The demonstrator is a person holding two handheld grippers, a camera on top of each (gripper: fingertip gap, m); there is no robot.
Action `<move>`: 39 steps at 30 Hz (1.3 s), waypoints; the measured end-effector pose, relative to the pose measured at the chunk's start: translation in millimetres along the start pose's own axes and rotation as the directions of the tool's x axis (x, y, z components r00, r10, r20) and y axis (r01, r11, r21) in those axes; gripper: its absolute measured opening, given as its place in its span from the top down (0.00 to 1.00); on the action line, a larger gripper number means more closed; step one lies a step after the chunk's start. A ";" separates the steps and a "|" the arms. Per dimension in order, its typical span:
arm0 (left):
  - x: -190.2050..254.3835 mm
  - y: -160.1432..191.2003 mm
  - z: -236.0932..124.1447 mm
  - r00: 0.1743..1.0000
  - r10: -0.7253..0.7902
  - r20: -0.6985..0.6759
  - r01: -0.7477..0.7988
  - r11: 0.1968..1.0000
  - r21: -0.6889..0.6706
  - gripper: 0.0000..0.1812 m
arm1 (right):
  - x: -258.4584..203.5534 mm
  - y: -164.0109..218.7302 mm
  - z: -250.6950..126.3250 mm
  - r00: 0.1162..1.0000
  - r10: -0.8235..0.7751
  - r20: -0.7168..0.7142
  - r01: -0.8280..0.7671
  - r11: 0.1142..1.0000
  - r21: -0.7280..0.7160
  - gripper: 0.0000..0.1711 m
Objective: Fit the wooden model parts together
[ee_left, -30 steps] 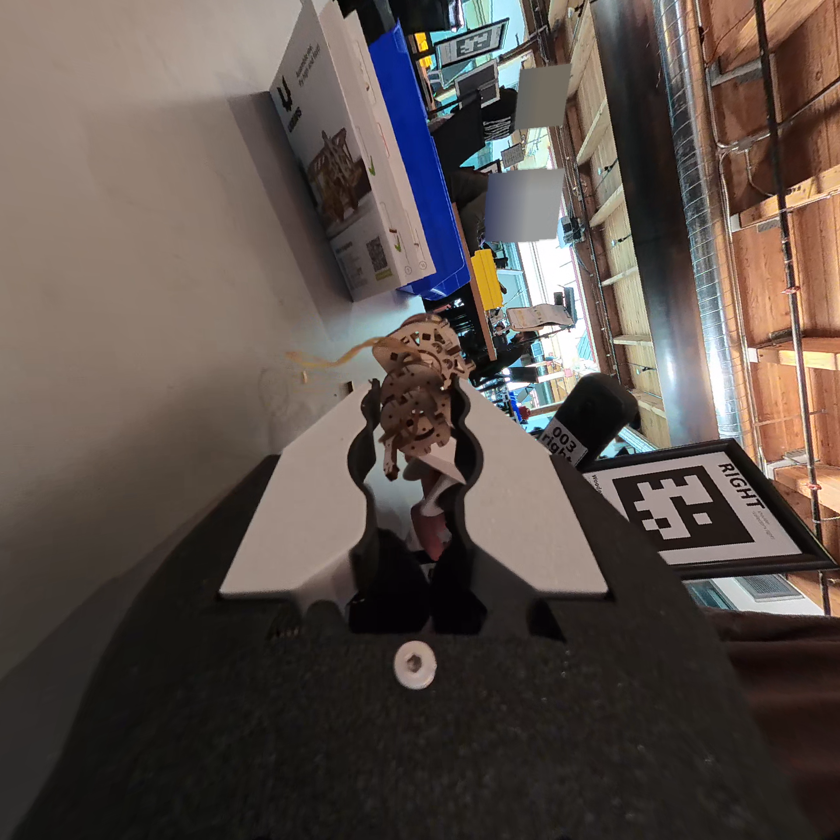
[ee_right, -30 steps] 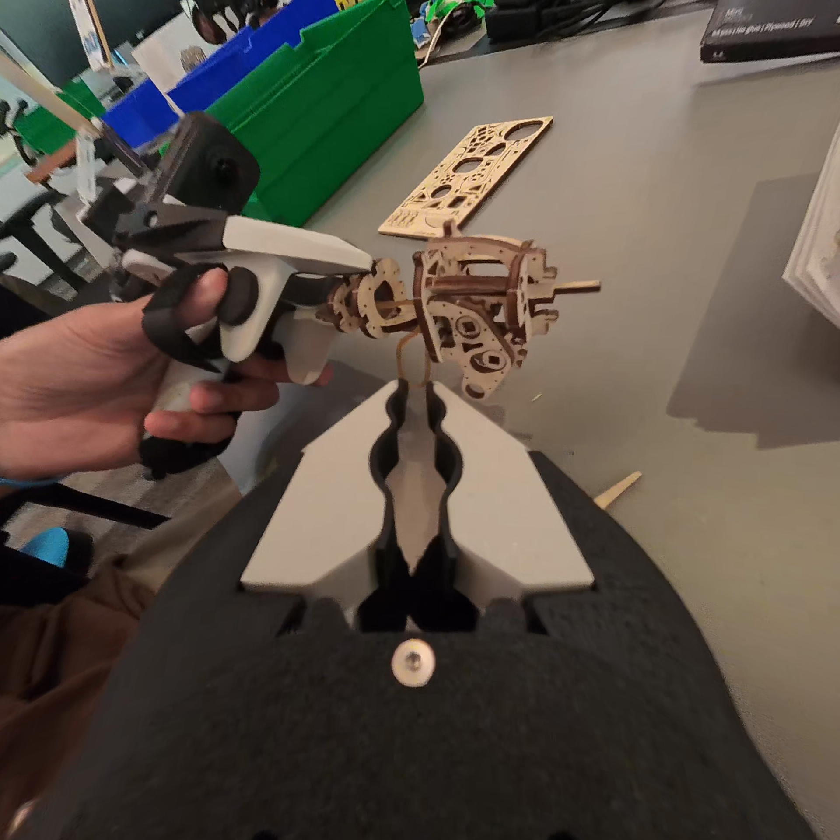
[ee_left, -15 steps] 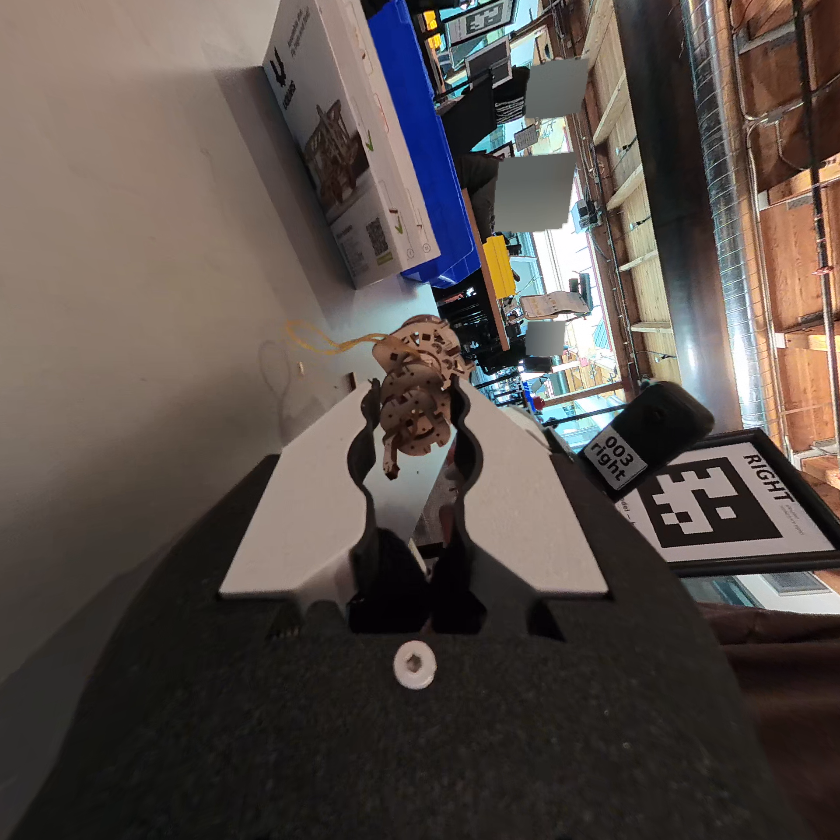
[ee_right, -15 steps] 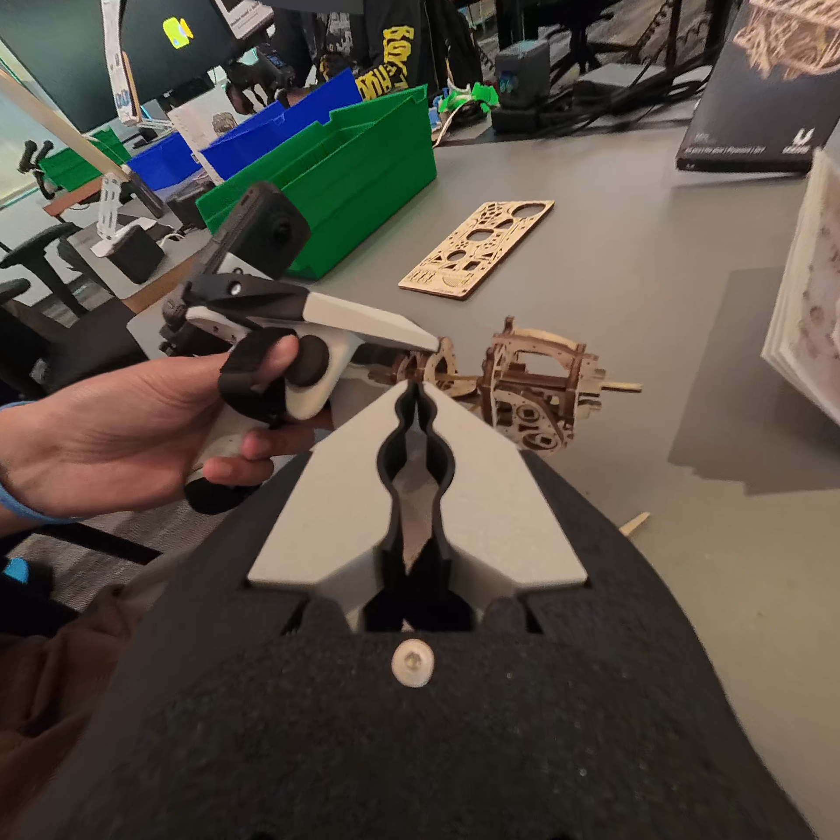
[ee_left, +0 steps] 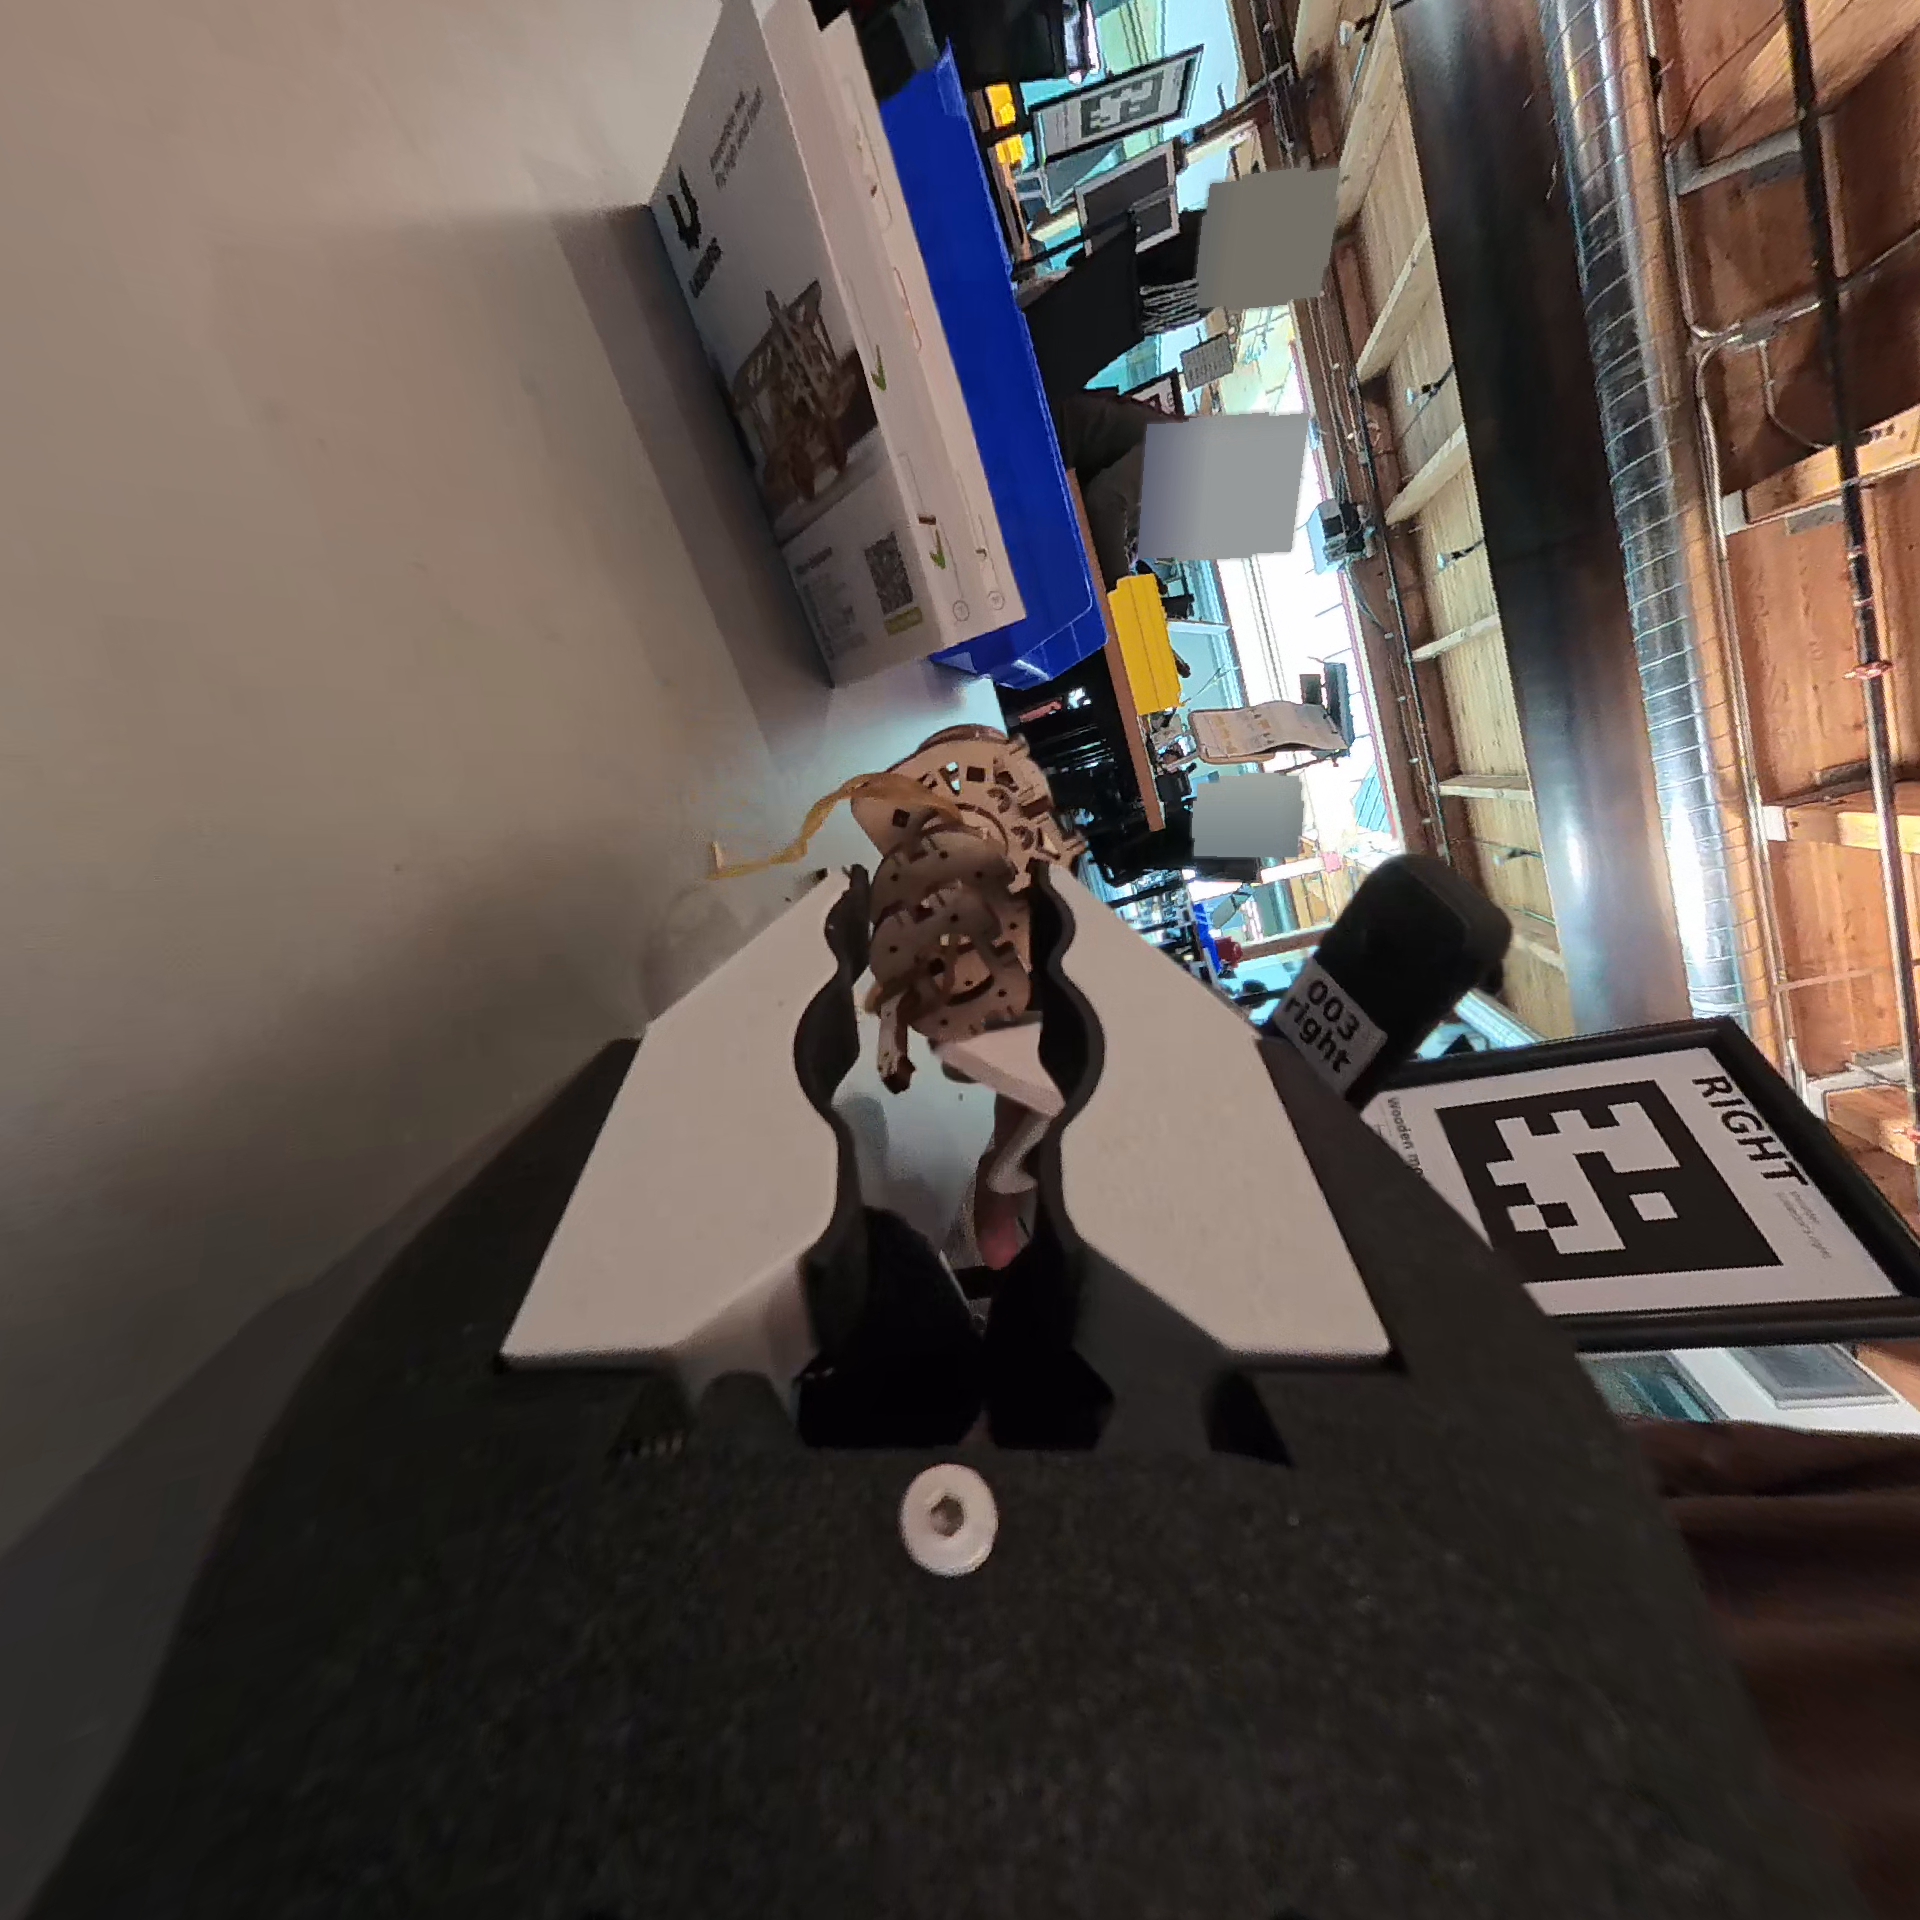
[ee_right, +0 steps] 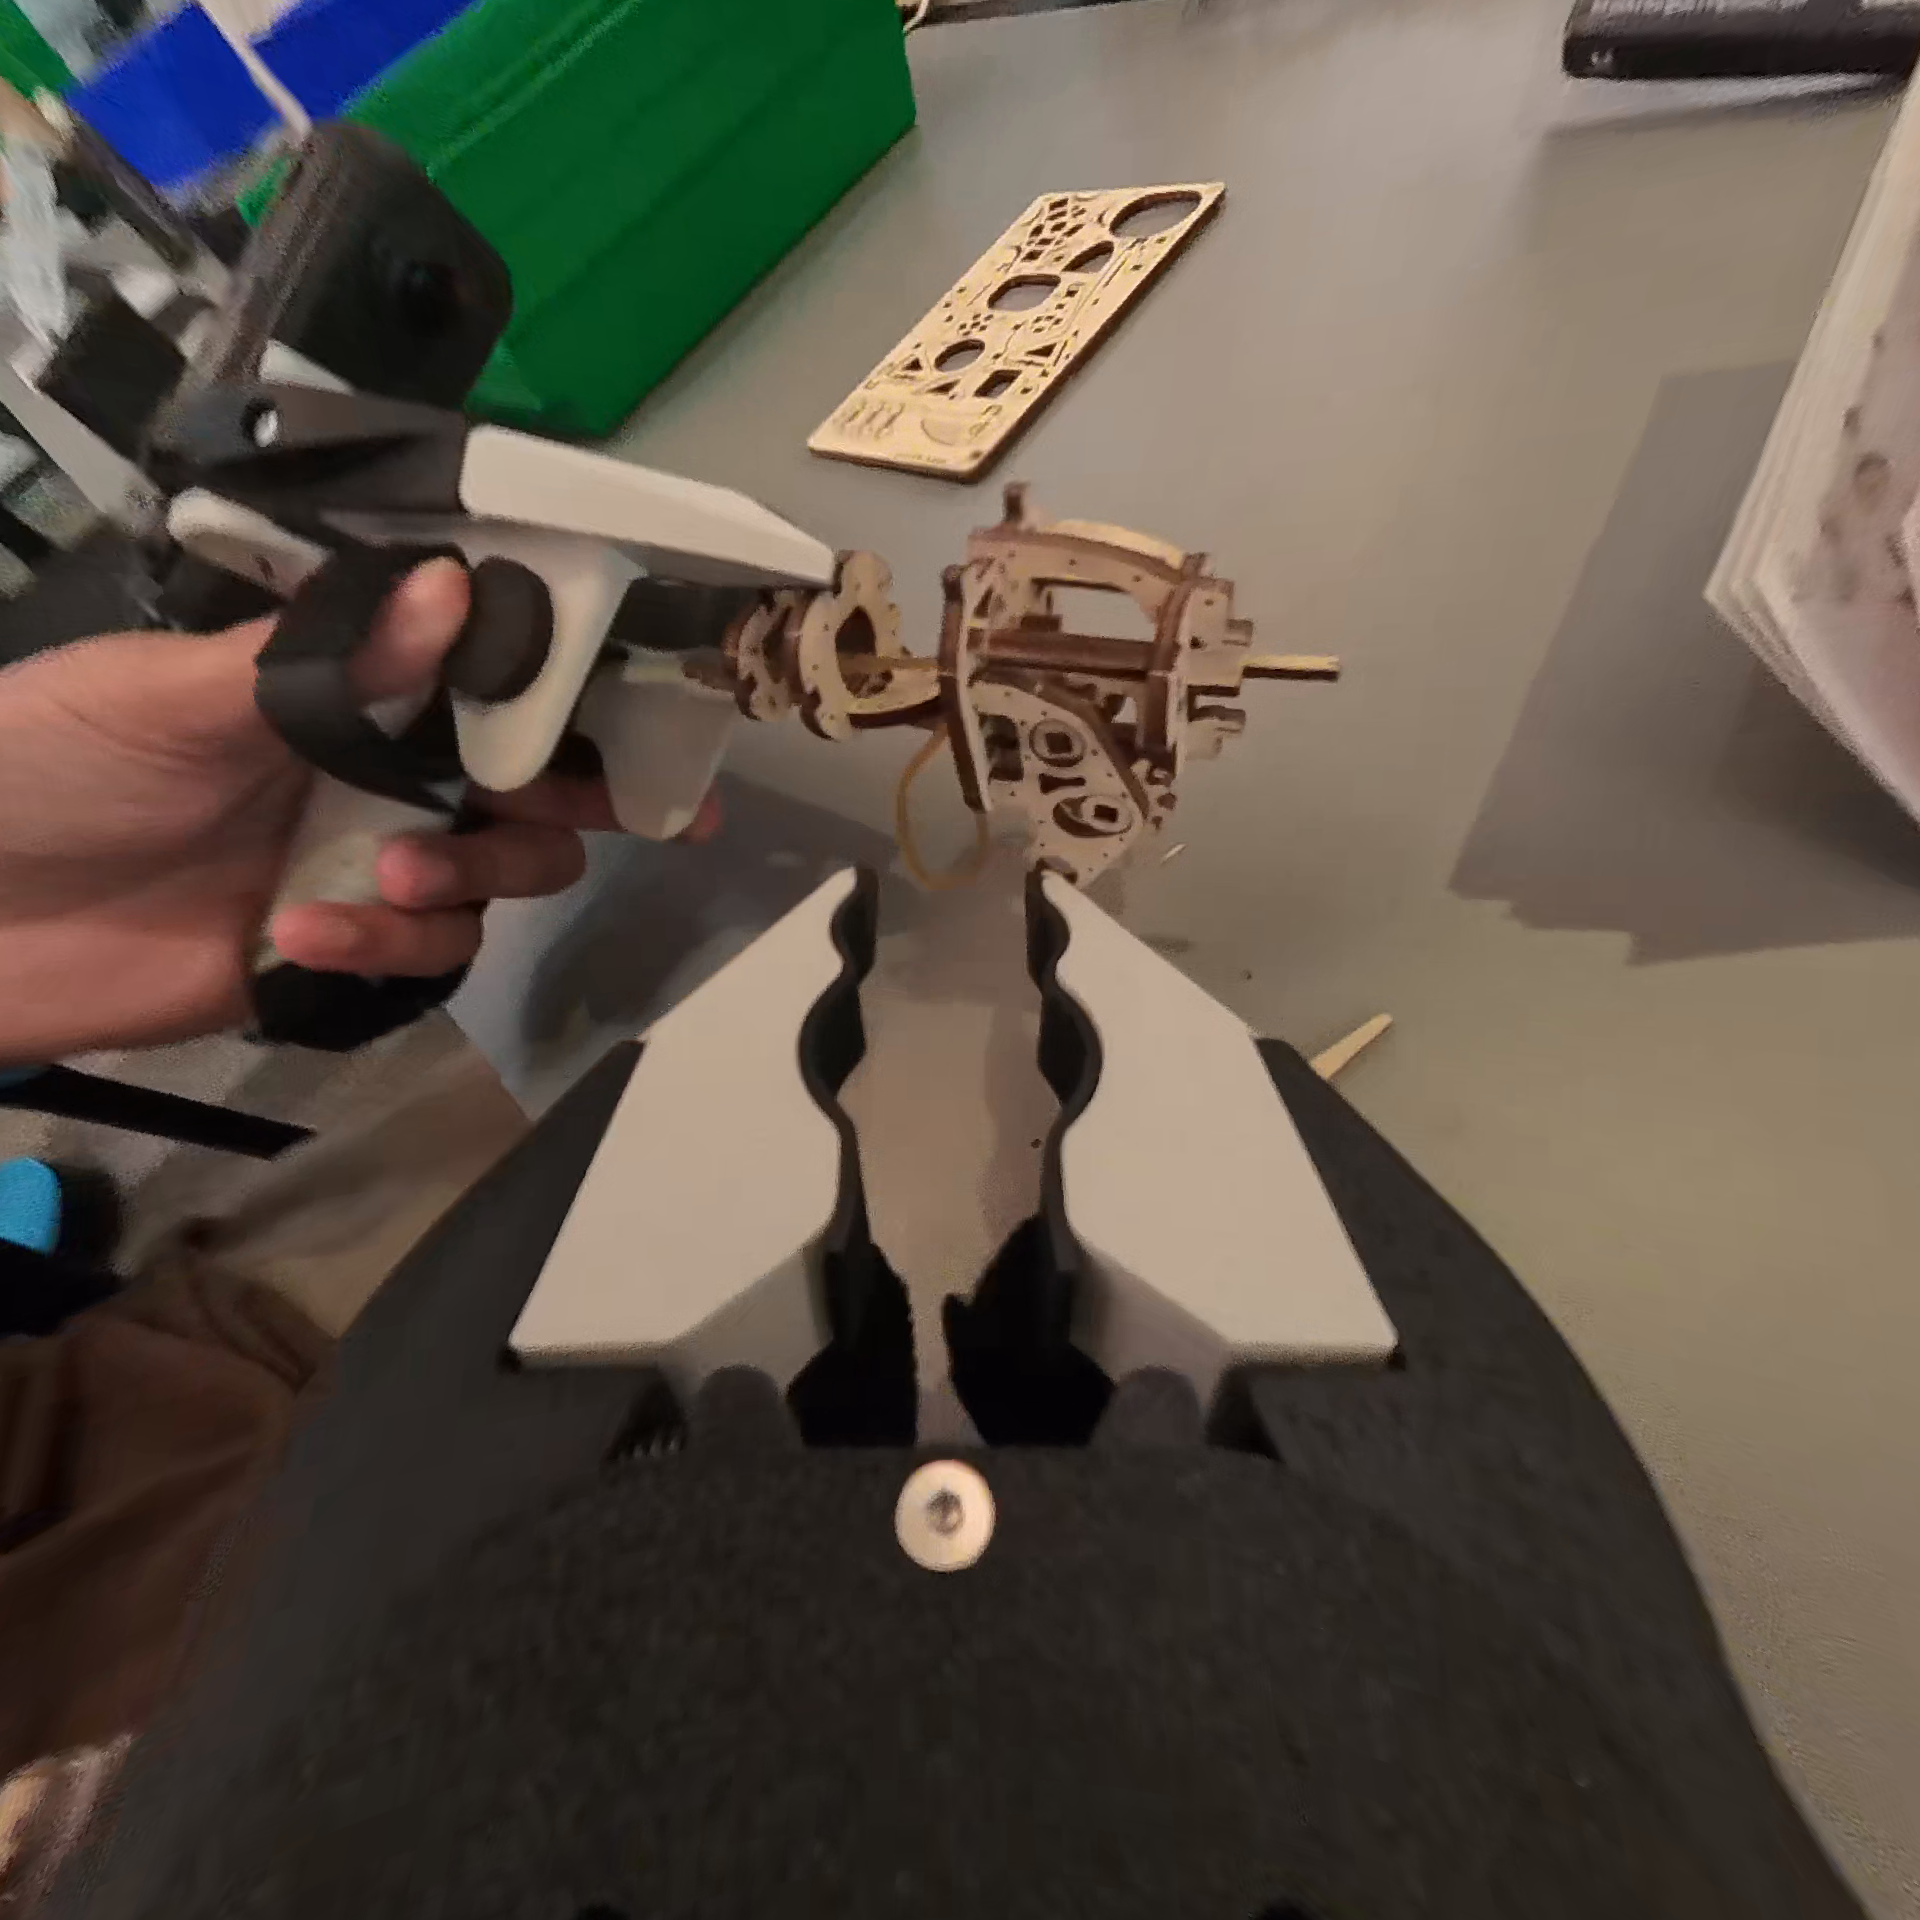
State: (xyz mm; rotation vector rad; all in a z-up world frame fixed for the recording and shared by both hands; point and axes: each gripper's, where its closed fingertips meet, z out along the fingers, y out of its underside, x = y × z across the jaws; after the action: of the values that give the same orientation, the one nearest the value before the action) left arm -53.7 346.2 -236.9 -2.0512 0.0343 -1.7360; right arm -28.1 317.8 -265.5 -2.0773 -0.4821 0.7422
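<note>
Since half a second ago right gripper (ee_right: 951,904) spread its fingers | left gripper (ee_right: 821,613) pinches wooden model (ee_right: 1081,707) above table (ee_right: 1558,1195) middle | right should close gently on dangling rubber band (ee_right: 920,821).

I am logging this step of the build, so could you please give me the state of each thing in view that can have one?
left gripper: fingers shut on the wooden model.
right gripper: fingers open, empty, just below the model.
wooden model: partly built, held off the table.
rubber band: hanging loose from the model.
parts sheet: flat on the table, many pieces punched out.
wooden stick: lying loose on the table.
</note>
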 end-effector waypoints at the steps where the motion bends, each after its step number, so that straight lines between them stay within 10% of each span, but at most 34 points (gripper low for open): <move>1: 0.2 -0.5 -0.2 1.000 0.004 -0.001 -0.004 1.000 -0.001 0.84 | 1.2 -1.5 -0.2 0.999 0.043 0.012 -0.043 0.999 0.013 0.85; 7: -4.0 -2.0 -1.0 1.000 -0.005 0.019 0.005 1.000 0.016 0.84 | -1.5 -5.3 -4.3 0.990 0.137 0.044 -0.139 0.989 0.052 0.91; 18: -0.4 5.0 3.5 0.999 -0.035 -0.007 0.035 0.999 -0.008 0.84 | 9.9 -0.8 10.6 0.816 -0.464 -0.344 0.461 0.882 -0.097 1.00; 30: -2.2 2.7 -0.5 1.000 -0.018 0.010 0.018 1.000 0.000 0.84 | -22.9 -30.6 -7.1 0.989 -0.134 -0.055 0.141 0.979 0.148 1.00; 39: -2.6 3.0 1.1 1.000 -0.025 0.011 0.025 1.000 0.004 0.84 | -14.1 -0.6 10.5 0.956 -0.253 -0.148 0.252 0.967 -0.025 0.81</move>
State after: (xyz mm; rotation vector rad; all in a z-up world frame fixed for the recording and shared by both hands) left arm -52.5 344.7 -240.4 -2.0666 0.0027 -1.7382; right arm -45.6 316.3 -265.1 -2.0104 -0.6511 0.4309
